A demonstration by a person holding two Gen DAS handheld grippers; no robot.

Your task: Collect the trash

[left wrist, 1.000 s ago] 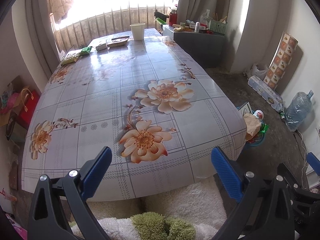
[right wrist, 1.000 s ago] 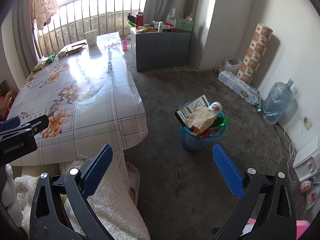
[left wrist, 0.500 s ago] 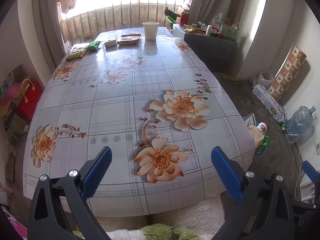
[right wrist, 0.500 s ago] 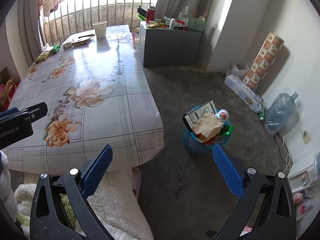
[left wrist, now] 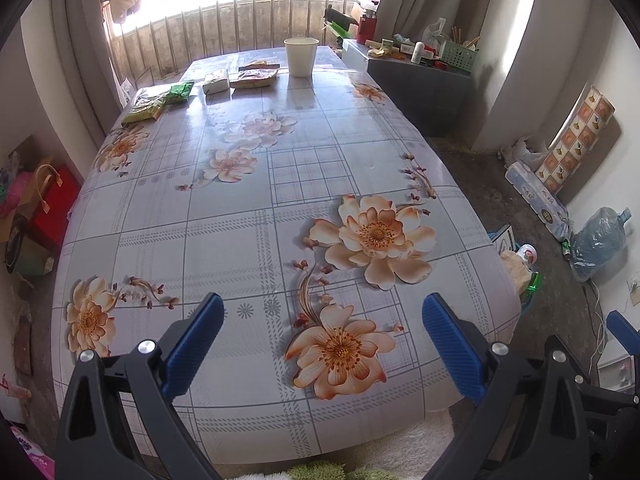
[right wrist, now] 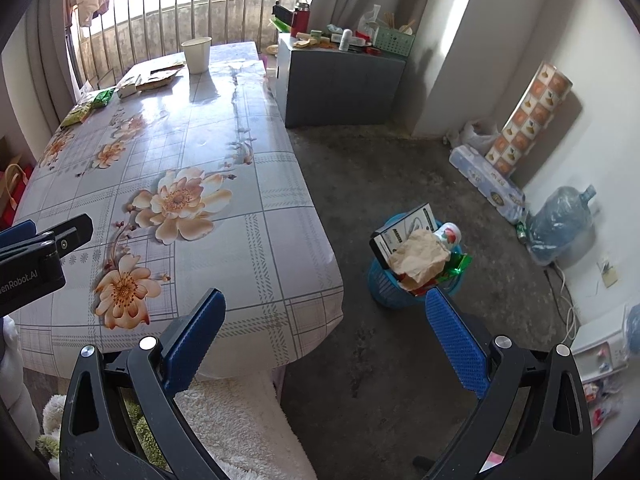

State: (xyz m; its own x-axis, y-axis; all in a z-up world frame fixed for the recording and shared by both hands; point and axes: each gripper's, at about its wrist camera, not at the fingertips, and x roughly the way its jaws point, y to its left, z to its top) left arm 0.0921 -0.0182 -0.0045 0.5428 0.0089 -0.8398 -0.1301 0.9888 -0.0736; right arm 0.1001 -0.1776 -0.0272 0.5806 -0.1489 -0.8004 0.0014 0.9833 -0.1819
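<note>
A long table (left wrist: 224, 240) with a flowered cloth carries trash at its far end: a white paper cup (left wrist: 301, 57), a flat brown packet (left wrist: 253, 78), a small white box (left wrist: 216, 82) and green wrappers (left wrist: 149, 106). The cup (right wrist: 196, 55) and wrappers (right wrist: 91, 105) also show in the right wrist view. My left gripper (left wrist: 322, 340) is open and empty above the near end of the table. My right gripper (right wrist: 324, 336) is open and empty beside the table's near right corner. A blue bin (right wrist: 394, 285) full of trash stands on the floor to the right.
A grey cabinet (right wrist: 340, 80) with clutter on top stands past the table's far right. A patterned roll (right wrist: 532, 120), packs of paper (right wrist: 486, 184) and a water jug (right wrist: 560, 224) line the right wall. A white fluffy seat (right wrist: 240, 420) sits below the near edge.
Both grippers have risen and moved forward over the table's near end. Both stay open and empty.
</note>
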